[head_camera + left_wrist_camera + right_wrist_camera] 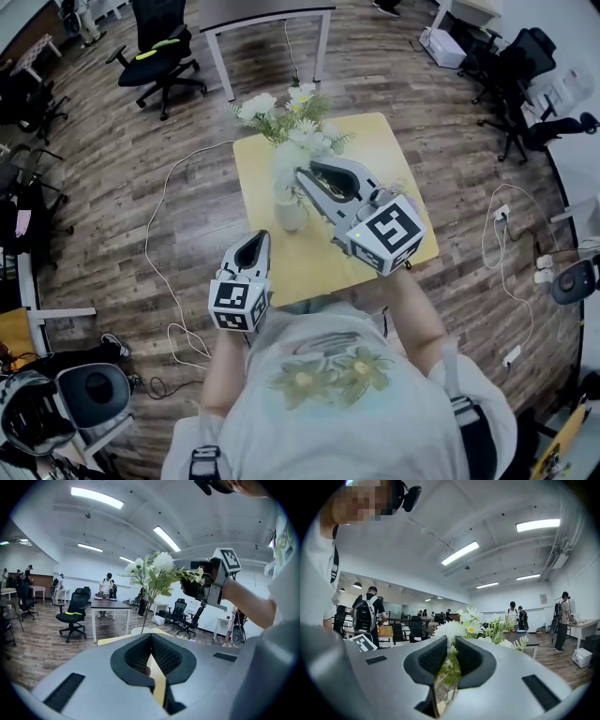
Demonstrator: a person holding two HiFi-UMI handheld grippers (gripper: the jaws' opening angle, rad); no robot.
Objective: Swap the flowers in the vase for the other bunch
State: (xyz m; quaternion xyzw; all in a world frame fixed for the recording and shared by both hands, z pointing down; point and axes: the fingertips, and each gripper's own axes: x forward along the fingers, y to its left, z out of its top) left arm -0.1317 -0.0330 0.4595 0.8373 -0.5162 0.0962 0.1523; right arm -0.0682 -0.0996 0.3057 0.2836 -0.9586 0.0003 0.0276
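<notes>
Head view: a white vase (289, 214) stands upright on the yellow table (412, 178).
Flowers: the flowers (286, 117), a white bunch with green leaves, are held above the vase, with their blooms on its far side.
Stems: they slant down toward the vase mouth; I cannot tell whether their ends are inside.
Right gripper: the right gripper (302, 178) is just above the vase, its jaws narrow and clamped on the green stems below the blooms.
Left gripper: the left gripper (261, 236) is on the near side of the vase and apart from it, its jaws pressed together with nothing between them.
</notes>
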